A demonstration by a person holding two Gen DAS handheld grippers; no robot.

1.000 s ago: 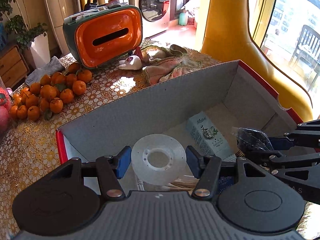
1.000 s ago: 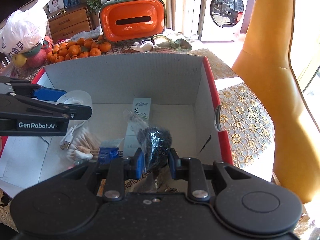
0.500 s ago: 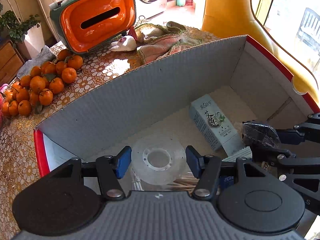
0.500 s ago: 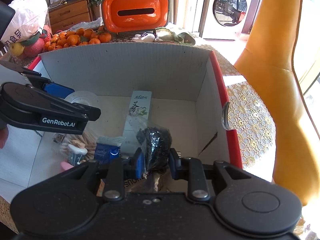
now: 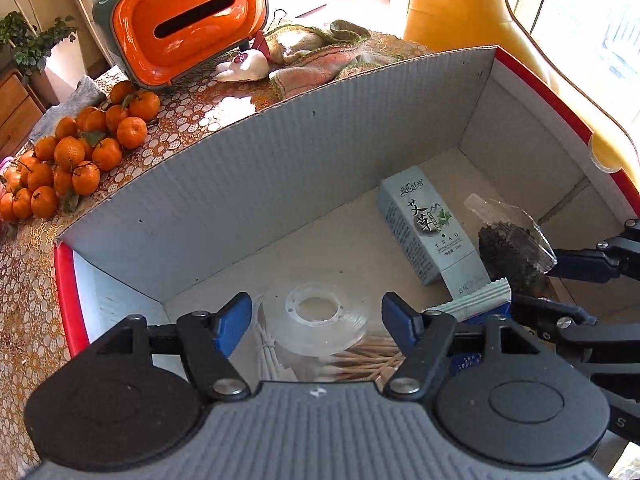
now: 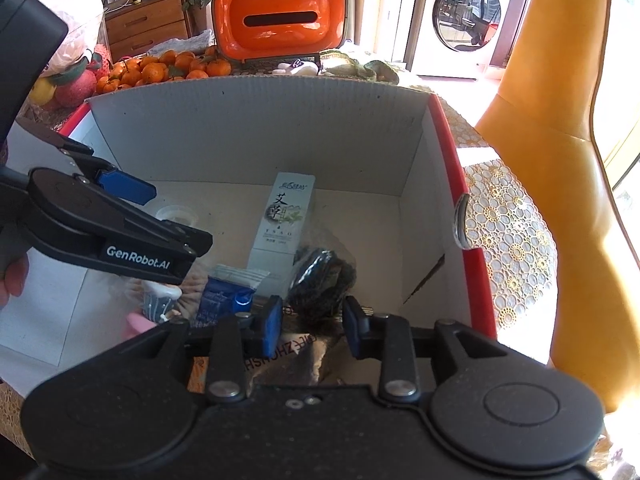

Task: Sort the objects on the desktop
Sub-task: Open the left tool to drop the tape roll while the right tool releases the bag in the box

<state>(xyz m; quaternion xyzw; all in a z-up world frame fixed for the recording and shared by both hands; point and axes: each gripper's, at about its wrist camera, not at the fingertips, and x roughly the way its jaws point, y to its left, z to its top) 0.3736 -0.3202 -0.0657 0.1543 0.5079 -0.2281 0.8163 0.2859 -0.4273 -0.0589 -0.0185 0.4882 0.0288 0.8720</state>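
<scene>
Blue pads tip both claws, and both sets of jaws are opening. Between the spread pads of the left claw (image 5: 316,320) lies a clear tape reel (image 5: 320,320), free of either pad and resting on a heap of cotton swabs (image 5: 360,364) on the floor of the cardboard box (image 5: 240,184). Just right of that claw sits a blue packet (image 5: 476,304), and beyond it a pale carton (image 5: 424,224) with a leaf print lies flat on the box floor. The right claw (image 6: 312,320) has its pads parted on either side of a clear bag of dark bits (image 6: 320,280); the pads stand clear of the bag, which rests among the other things in the box, just right of the carton. Farther out, past the far wall of the box, a pile of tangerines (image 5: 76,156) lies to the left on the patterned tablecloth (image 5: 192,108), with an orange tissue holder (image 5: 188,24) and a crumpled cloth (image 5: 316,56) behind.
</scene>
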